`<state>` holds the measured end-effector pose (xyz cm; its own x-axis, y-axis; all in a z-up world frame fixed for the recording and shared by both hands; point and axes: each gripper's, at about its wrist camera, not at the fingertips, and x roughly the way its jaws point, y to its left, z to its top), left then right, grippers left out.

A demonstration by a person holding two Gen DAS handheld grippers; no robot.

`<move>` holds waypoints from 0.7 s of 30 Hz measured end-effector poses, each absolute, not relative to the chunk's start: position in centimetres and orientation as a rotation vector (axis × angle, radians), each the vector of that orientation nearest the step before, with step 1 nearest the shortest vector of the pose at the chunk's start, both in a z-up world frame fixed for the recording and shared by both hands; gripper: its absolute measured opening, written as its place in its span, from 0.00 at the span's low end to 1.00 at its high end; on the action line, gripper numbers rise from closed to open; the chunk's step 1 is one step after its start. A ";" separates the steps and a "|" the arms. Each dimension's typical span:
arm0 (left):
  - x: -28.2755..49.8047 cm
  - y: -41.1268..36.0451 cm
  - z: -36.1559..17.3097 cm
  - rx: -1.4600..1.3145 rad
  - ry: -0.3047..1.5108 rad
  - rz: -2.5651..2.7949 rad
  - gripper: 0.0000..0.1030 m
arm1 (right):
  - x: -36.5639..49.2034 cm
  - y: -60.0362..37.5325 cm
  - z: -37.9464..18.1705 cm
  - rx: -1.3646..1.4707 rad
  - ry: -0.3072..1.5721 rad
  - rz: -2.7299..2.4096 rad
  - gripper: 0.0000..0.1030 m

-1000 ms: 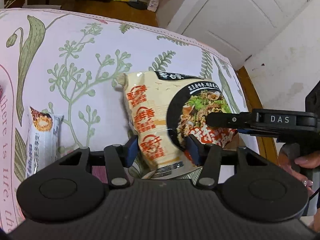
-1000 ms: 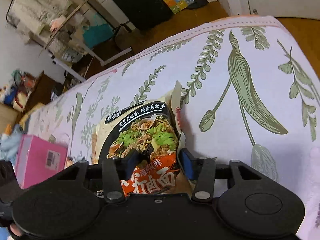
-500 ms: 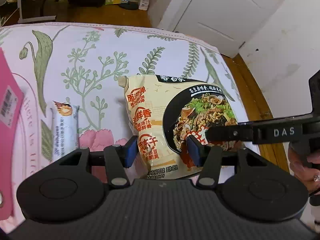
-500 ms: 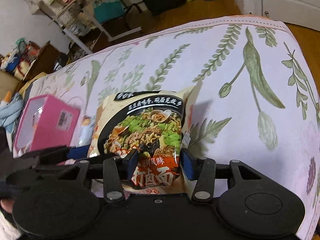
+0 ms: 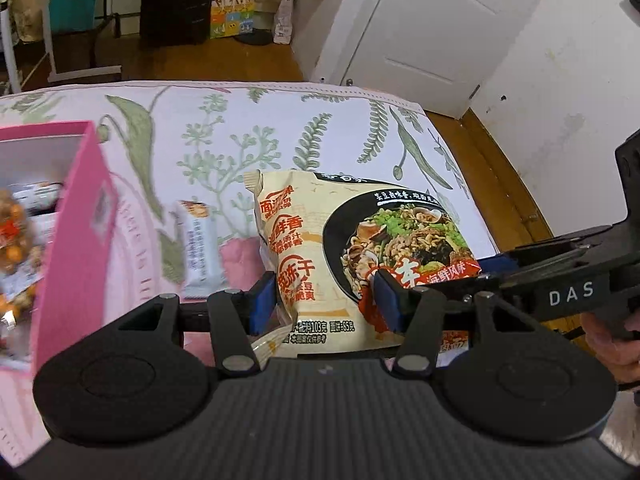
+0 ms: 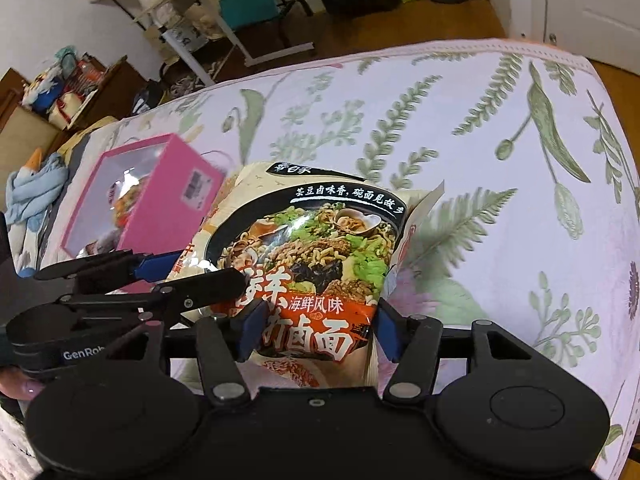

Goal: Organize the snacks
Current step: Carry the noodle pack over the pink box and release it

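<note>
A cream noodle packet [image 5: 360, 256] with a bowl picture hangs above the floral bedspread, held at two edges. My left gripper [image 5: 326, 306] is shut on its near left edge. My right gripper [image 6: 314, 326] is shut on its red bottom edge, and the packet [image 6: 312, 240] fills that view. The right gripper's fingers [image 5: 532, 268] reach in from the right in the left wrist view. A pink box [image 5: 76, 248] with snacks inside stands at the left; it also shows in the right wrist view [image 6: 148, 196]. A small white snack bar [image 5: 198, 248] lies between box and packet.
The floral bedspread [image 6: 500, 184] spreads wide to the right. Its far edge [image 5: 280, 86] drops to a wooden floor with a white door [image 5: 428, 20] behind. A blue cloth [image 6: 36, 188] lies left of the pink box.
Both grippers have lifted the noodle packet and carried it left toward the pink box, which has come further into both views.
</note>
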<state>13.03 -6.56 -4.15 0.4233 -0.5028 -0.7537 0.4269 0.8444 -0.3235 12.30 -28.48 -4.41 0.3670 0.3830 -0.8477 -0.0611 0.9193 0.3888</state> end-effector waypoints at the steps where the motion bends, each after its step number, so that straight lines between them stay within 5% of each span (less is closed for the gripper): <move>1: 12.8 -5.9 -3.8 -0.086 0.968 -0.579 0.50 | 12.0 -27.8 -4.0 0.309 1.163 0.298 0.61; 21: 11.8 12.1 2.2 -0.159 0.808 -0.364 0.50 | 16.6 -10.5 3.0 0.162 1.124 0.495 0.56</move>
<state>11.83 12.08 2.21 0.6334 -0.3768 -0.6759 0.2566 0.9263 -0.2759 16.57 -10.45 2.95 0.3373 0.4578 -0.8225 -0.2980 0.8808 0.3680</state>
